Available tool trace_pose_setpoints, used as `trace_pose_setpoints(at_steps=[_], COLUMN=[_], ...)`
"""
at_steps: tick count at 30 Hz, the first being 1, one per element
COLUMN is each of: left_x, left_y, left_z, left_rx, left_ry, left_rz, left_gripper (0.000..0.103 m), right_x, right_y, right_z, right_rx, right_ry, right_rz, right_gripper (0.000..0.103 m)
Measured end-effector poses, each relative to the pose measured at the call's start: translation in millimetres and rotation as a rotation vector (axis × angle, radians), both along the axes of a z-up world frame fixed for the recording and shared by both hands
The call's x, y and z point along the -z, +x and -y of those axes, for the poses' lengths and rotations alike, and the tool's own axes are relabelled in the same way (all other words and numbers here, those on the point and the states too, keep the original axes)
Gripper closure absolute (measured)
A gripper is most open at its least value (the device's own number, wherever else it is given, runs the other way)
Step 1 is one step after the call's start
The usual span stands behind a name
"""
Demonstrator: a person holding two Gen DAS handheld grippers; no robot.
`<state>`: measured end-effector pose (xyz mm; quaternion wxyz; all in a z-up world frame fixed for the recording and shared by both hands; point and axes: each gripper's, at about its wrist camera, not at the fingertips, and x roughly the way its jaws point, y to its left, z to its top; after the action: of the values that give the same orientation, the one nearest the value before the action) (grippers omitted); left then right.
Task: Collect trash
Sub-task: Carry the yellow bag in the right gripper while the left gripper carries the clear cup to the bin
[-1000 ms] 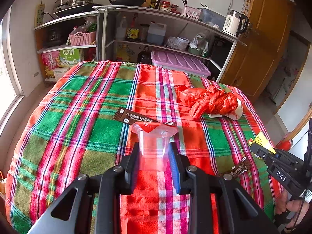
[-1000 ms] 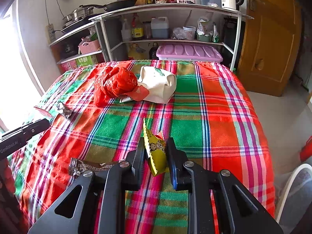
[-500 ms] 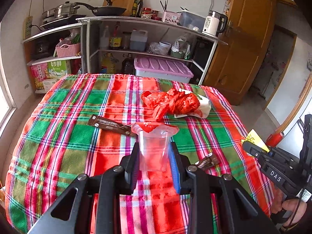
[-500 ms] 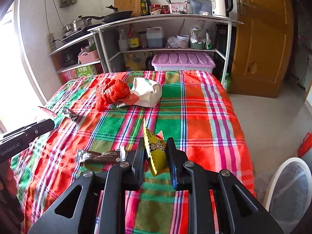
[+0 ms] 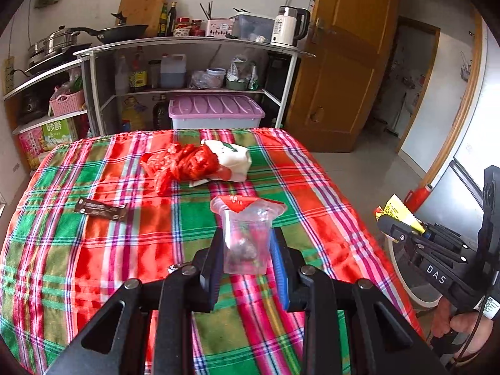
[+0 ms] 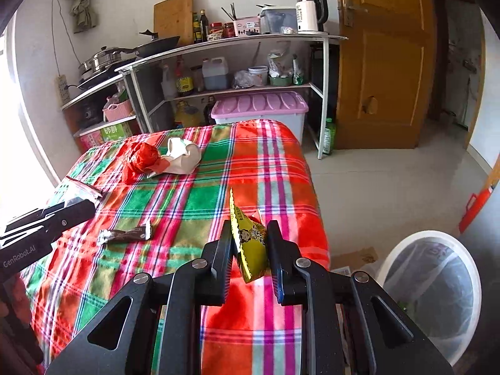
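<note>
My left gripper (image 5: pixel 247 243) is shut on a clear plastic cup (image 5: pixel 247 234) with a torn red lid, held above the plaid-covered table (image 5: pixel 93 250). In the right wrist view my right gripper (image 6: pixel 248 247) is shut on a yellow snack wrapper (image 6: pixel 250 243) near the table's right edge. A red plastic bag (image 5: pixel 181 162) and a white bag (image 5: pixel 234 156) lie together at the table's far side. One brown wrapper (image 5: pixel 100 210) lies at the left in the left wrist view; a brown wrapper (image 6: pixel 125 235) also shows in the right wrist view. A white bin (image 6: pixel 434 293) lined with clear plastic stands on the floor at lower right.
Metal shelves (image 6: pixel 234 62) with pots, bottles and a kettle stand behind the table, with a purple-lidded box (image 6: pixel 259 106) below. A wooden door (image 6: pixel 384 56) is at the right. A red object (image 6: pixel 475 206) leans by the wall near the bin. Bare floor lies right of the table.
Both grippers have swung to the right with their loads still held. The table has slid left in both views, and the white bin has come into the right wrist view.
</note>
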<state>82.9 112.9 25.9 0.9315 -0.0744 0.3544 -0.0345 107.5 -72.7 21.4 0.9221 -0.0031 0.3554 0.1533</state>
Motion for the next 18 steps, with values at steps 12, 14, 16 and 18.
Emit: trace_pose_setpoints(at_steps=[12,14,16,18], left_x=[-5,-6,-6,-6], left_y=[11,14,17,19], left_z=[97,115,134,152], left_rx=[0.170,0.207,0.242,0.280], left_ry=[0.000,0.001,0.001,-0.003], left_rz=[0.005,0.001,-0.001,-0.006], left_gripper=[0.073,0.073,0.073,0.073], right_x=[-5,-4,-4,-2], right_y=[-22,-25,-28,-32], right_z=[90,106,120,137], right_rx=[0.146,0.171,0.199,0.225], right_ry=[-0.004,-0.006,-0.009,-0.015], right_rz=[0.013,0.011,0.010,0.006], right_gripper=[0.081,0.081,0.081,0.081])
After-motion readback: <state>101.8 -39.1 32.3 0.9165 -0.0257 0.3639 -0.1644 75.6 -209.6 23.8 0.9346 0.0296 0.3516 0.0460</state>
